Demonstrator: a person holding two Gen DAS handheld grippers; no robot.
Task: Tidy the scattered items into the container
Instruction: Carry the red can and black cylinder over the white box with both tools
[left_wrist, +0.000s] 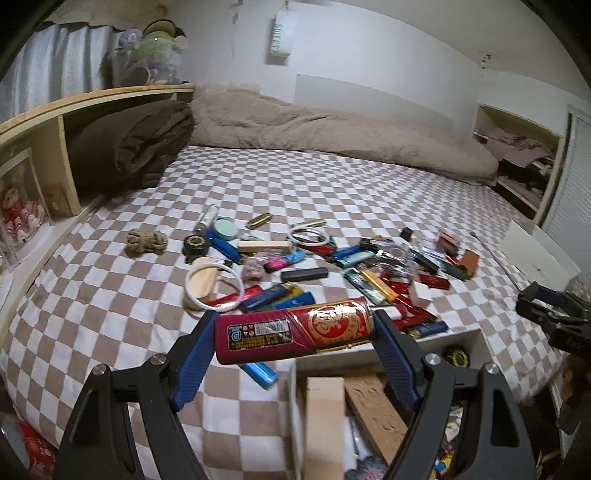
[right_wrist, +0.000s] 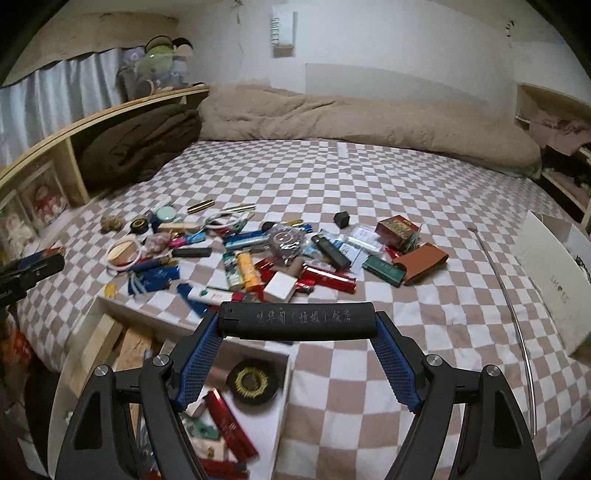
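Above checkered bedding, left claw (left_wrist: 295, 334) clamps red lighter (left_wrist: 295, 330); right claw (right_wrist: 297, 325) clamps black lighter (right_wrist: 297, 321).

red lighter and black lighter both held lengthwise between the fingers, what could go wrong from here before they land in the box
1. The red lighter is pinched only at its two ends by the left hand-held gripper, so it could pivot or slip out.
2. The black lighter in the right hand-held gripper is held the same way and hangs over the white box's rim; dropped early, it may land on the checkered bedsheet.
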